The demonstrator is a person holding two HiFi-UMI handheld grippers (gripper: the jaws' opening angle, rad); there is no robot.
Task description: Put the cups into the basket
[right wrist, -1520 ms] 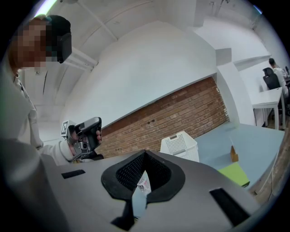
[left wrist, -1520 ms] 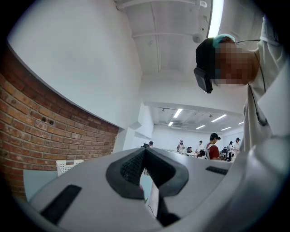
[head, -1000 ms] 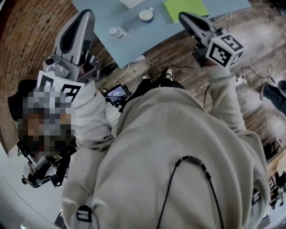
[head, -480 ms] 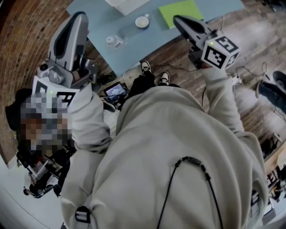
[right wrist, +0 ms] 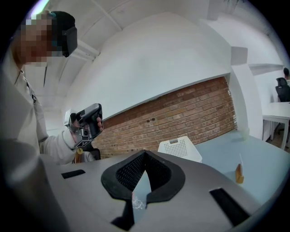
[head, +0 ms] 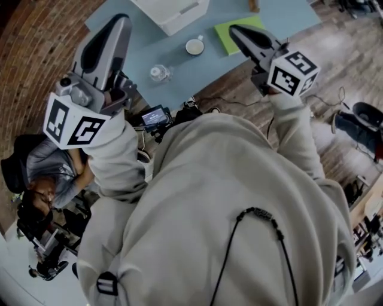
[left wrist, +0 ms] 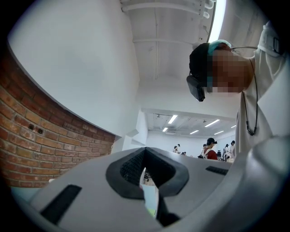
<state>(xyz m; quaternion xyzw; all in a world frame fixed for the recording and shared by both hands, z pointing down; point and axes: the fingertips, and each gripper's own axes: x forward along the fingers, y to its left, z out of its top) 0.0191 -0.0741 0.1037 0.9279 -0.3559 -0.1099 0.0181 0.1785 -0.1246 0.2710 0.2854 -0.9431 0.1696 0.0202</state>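
White plastic basket point(head: 173, 11) is standing at the far side of the blue table point(head: 197, 75); its inside is not showing clearly. Both cups are standing on the table outside the basket. The white cup point(head: 194, 46) is sitting just beside the green sheet point(head: 221, 39). The clear glass cup point(head: 158, 73) is sitting nearer the table's front edge, apart from the white cup. The left gripper point(head: 121, 20) is pointing toward the table's left part, jaws pressed together and gripping nothing. The right gripper point(head: 233, 30) is pointing over the green sheet, jaws likewise pressed together and gripping nothing.
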